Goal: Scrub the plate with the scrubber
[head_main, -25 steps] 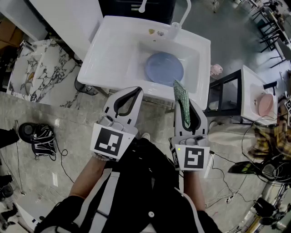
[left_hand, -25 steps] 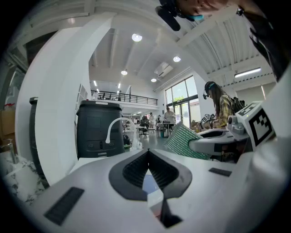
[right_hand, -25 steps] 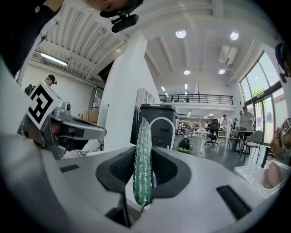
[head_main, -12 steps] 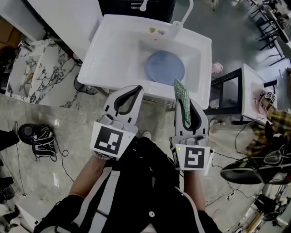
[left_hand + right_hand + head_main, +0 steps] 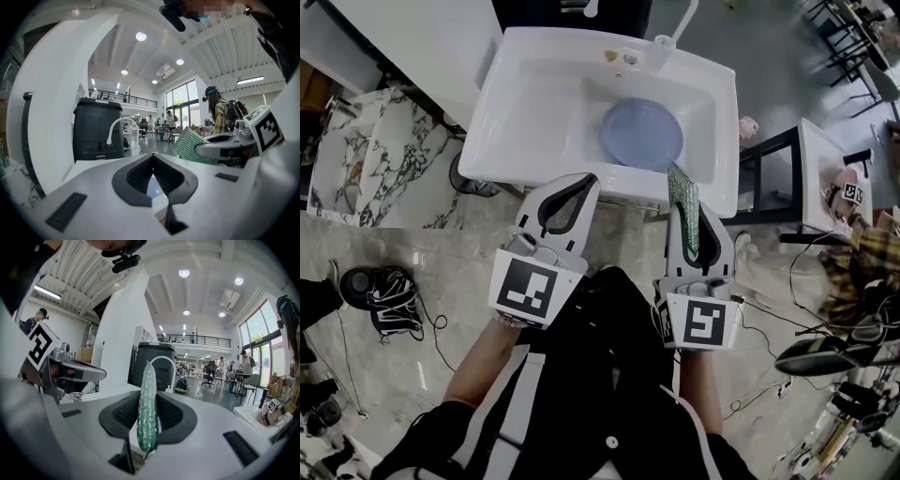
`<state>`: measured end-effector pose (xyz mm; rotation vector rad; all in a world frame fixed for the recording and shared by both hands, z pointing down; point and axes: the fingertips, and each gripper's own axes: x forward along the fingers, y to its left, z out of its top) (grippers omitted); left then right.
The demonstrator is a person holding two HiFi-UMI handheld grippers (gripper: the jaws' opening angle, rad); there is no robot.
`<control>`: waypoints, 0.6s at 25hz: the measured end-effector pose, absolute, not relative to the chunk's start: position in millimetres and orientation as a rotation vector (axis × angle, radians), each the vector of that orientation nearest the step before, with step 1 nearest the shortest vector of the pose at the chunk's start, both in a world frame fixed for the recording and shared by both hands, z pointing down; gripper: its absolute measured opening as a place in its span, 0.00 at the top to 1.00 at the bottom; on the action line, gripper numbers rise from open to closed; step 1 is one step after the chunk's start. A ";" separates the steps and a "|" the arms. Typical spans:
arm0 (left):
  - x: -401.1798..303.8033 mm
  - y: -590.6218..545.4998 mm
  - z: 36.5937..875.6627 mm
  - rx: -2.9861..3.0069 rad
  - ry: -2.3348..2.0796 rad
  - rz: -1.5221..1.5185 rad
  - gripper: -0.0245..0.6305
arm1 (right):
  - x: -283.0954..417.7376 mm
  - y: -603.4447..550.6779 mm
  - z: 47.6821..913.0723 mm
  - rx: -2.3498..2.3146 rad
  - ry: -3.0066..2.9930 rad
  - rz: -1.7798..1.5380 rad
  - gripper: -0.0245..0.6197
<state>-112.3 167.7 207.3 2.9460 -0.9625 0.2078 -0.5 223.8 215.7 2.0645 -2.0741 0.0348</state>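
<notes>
Right gripper [image 5: 691,204] is clamping the green scrubber [image 5: 148,404] edge-on, long axis pointing ahead. Left gripper [image 5: 581,180], closed and empty, is hovering alongside. Plate [image 5: 642,134] is lying in the sink [image 5: 492,141], ahead-left of the right gripper, the nearer one.

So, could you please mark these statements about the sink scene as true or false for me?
1. The blue plate lies in the basin of the white sink. True.
2. The right gripper is shut on the green scrubber. True.
3. The left gripper grips the plate's rim. False: its jaws are shut on nothing, and it is held short of the sink's front edge.
4. The scrubber is pressed flat on the plate. False: it is held edge-up in the air at the sink's front rim, off the plate.
5. The plate stands upright against the faucet. False: it lies flat in the basin.
</notes>
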 end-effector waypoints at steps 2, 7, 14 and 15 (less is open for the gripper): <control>-113.0 163.8 211.5 2.940 -0.954 0.216 0.96 | 0.7 220.6 219.4 2.066 -2.062 0.048 0.81; -109.2 141.6 219.1 2.931 -0.965 0.234 0.96 | 5.8 198.8 224.2 2.035 -2.070 0.057 0.81; -87.8 106.8 230.7 2.851 -1.032 0.295 0.96 | 28.9 150.2 231.2 1.950 -2.144 0.055 0.81; -82.5 101.5 233.8 2.840 -1.042 0.306 0.96 | 34.2 142.4 232.0 1.934 -2.159 0.058 0.81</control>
